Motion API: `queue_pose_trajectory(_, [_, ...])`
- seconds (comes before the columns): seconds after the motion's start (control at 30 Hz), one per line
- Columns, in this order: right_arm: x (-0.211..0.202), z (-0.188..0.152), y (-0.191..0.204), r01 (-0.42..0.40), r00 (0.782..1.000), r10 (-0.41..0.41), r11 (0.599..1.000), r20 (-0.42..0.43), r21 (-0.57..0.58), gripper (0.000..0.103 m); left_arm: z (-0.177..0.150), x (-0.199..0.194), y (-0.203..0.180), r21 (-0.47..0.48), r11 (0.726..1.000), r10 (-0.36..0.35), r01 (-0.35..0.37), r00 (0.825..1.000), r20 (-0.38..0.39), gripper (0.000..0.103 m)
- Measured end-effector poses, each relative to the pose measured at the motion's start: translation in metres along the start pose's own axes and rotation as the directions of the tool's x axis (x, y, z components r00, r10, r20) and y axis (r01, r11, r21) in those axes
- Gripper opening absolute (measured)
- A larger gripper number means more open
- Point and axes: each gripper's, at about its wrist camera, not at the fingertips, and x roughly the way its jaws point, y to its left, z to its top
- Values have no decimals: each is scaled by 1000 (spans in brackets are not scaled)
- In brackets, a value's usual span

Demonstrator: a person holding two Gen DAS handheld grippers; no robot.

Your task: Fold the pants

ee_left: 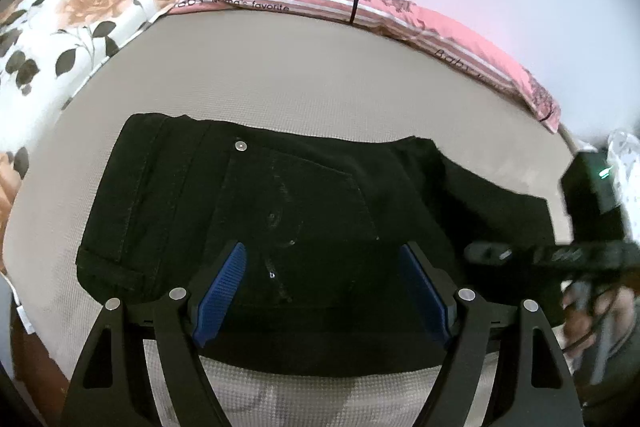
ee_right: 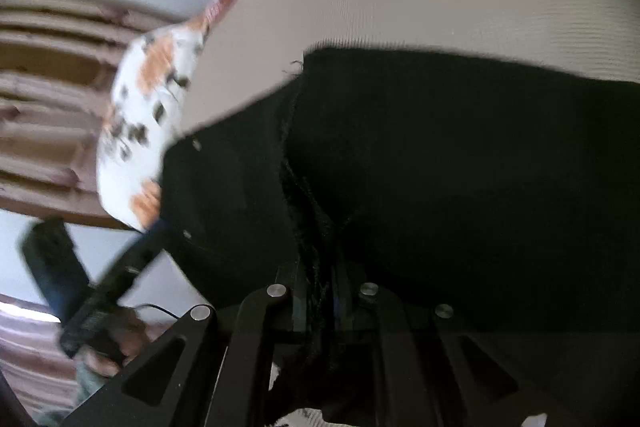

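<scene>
Black pants (ee_left: 280,195) lie folded on a beige bed (ee_left: 300,67), with a pocket and a rivet facing up. My left gripper (ee_left: 322,249) hovers over them, open, its blue pads (ee_left: 224,287) wide apart with nothing clamped. In the right wrist view my right gripper (ee_right: 320,267) is shut on the pants (ee_right: 460,167). Frayed black cloth runs down between its nearly closed fingers, and a fold hangs in front of the camera. The right gripper (ee_left: 476,253) shows blurred at the right edge of the left wrist view. The left gripper (ee_right: 152,231) shows blurred at the lower left of the right wrist view.
A floral pillow (ee_left: 60,27) lies at the bed's left end, and a pink striped pillow (ee_left: 400,11) runs along the far side by the pale wall. Striped curtains (ee_right: 48,87) hang beyond the floral pillow (ee_right: 148,99). A person's hand (ee_right: 120,347) holds the left gripper.
</scene>
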Motion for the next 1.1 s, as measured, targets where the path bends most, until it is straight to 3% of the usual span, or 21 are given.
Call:
queue_pose_trajectory(0.07, [8, -2, 4, 29, 999, -29, 999, -16, -25, 19, 1, 0, 0, -6, 1000, -20, 20, 1000, 3, 79])
queue_pose_trajectory(0.27, [-4, -8, 30, -52, 999, 51, 994, -11, -92, 41, 0, 7, -12, 12, 995, -104, 104, 994, -32, 79])
queue_pose_trajectory(0.37, [-33, -12, 25, -31, 998, 36, 995, 60, -94, 41, -2, 11, -19, 13, 988, -151, 151, 987, -49, 79])
queue_pose_trajectory(0.47, [-61, -16, 1, -24, 992, 26, 999, 123, -23, 42, -5, 17, -28, 2, 976, -216, 217, 972, -94, 79])
queue_pose_trajectory(0.6, [-85, -26, -33, -62, 983, 45, 994, 176, 94, 43, -7, 30, -35, -77, 940, -340, 331, 922, -185, 78])
queue_pose_trajectory(0.63, [-90, -28, -39, -59, 981, 39, 993, 189, 104, 43, -8, 37, -34, -127, 920, -390, 371, 895, -216, 77])
queue_pose_trajectory(0.67, [-96, -32, -47, -52, 978, 26, 991, 208, 120, 43, -8, 41, -34, -163, 908, -415, 385, 880, -233, 76])
queue_pose_trajectory(0.77, [-107, -38, -60, -67, 971, 28, 985, 239, 158, 45, -9, 59, -28, -268, 887, -446, 377, 848, -284, 69])
queue_pose_trajectory(0.83, [-113, -42, -69, -72, 965, 22, 981, 262, 182, 48, -10, 68, -27, -288, 892, -432, 349, 846, -313, 64])
queue_pose_trajectory(0.93, [-115, -43, -78, -88, 962, 30, 975, 272, 204, 48, -13, 74, -31, -262, 915, -385, 305, 855, -347, 63])
queue_pose_trajectory(1.1, [-110, -45, -88, -108, 962, 43, 967, 271, 229, 48, -19, 78, -40, -267, 904, -415, 334, 833, -365, 63])
